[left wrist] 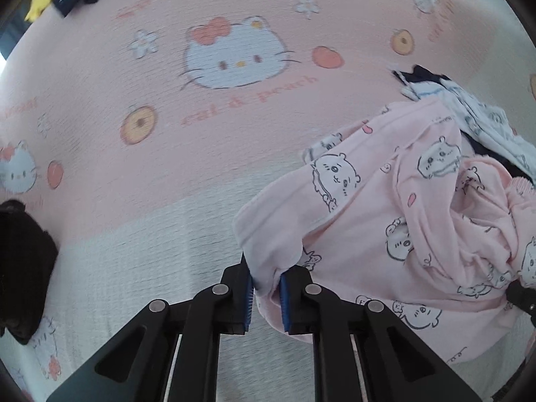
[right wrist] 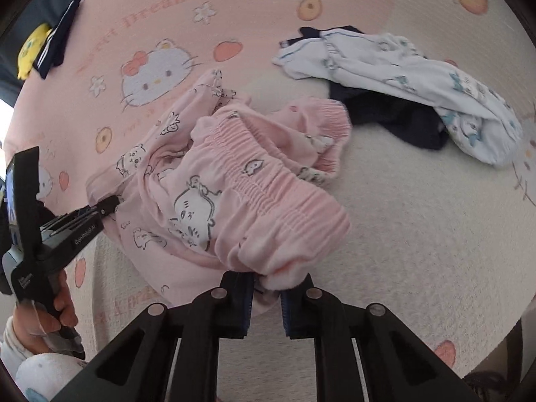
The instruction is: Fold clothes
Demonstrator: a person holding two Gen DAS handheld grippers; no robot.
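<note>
Pink pyjama trousers point(left wrist: 395, 221) printed with small cartoon animals lie bunched on a pink cartoon-cat bedspread point(left wrist: 167, 154). My left gripper point(left wrist: 266, 288) is shut on a hem edge of the trousers, with the cloth pinched between its blue pads. In the right wrist view the same pink trousers point(right wrist: 214, 187) show their gathered elastic waistband. My right gripper point(right wrist: 266, 289) is shut on one end of that waistband. The left gripper point(right wrist: 109, 206) shows at the left of that view, held by a hand point(right wrist: 57, 315), clamped on the cloth's far edge.
White trousers with a blue print point(right wrist: 418, 83) lie over a dark navy garment point(right wrist: 395, 117) at the back right. A yellow item point(right wrist: 31, 50) and a striped navy garment point(right wrist: 57, 47) sit at the far left corner. A black cloth point(left wrist: 23, 268) lies at the left edge.
</note>
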